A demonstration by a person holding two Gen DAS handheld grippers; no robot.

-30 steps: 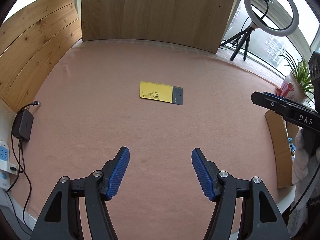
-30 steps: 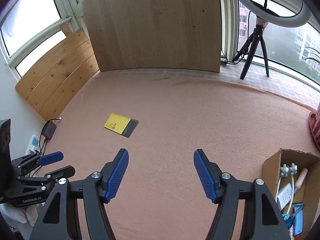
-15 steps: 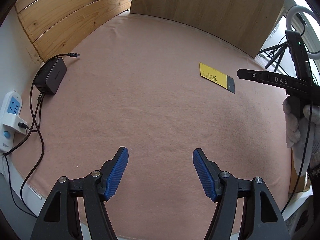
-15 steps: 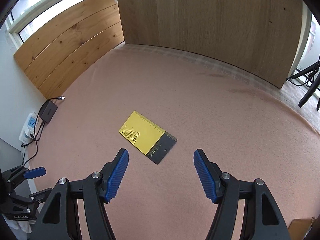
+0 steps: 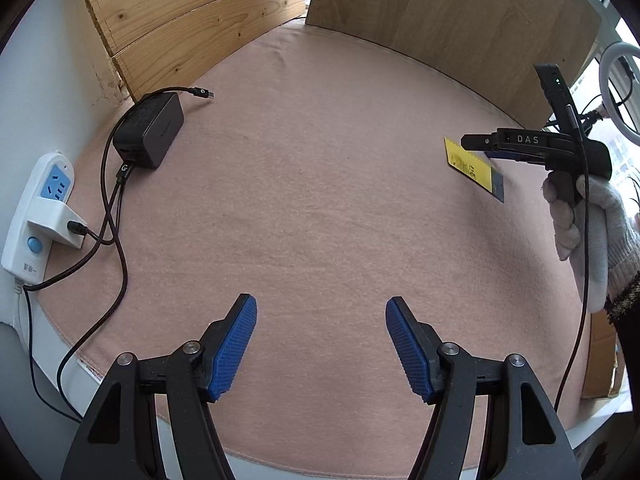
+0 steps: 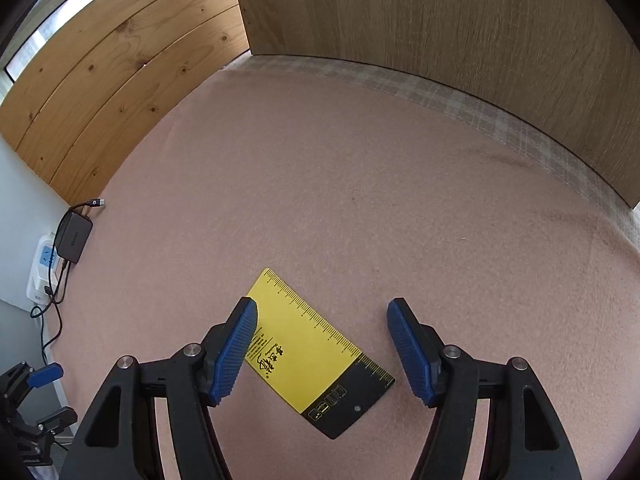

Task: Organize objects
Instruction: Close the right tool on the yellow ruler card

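A flat yellow card with a ruler edge and a black end (image 6: 316,354) lies on the pink cloth, turned diagonally. My right gripper (image 6: 322,344) is open and hangs right over it, the card between the blue pads; whether they touch it I cannot tell. In the left wrist view the card (image 5: 472,168) shows at the far right, partly hidden by the right gripper (image 5: 480,146) held by a gloved hand. My left gripper (image 5: 320,344) is open and empty over the cloth near the table's front edge.
A black power adapter (image 5: 150,132) with cables lies at the left edge of the pink cloth (image 5: 320,200), next to a white power strip (image 5: 36,212). Wooden boards (image 6: 440,20) stand along the back and left. A ring light (image 5: 620,76) stands at far right.
My right gripper has moved forward and down over the yellow card, which now lies between its pads. My left gripper has swung left, toward the adapter side. Both stayed open.
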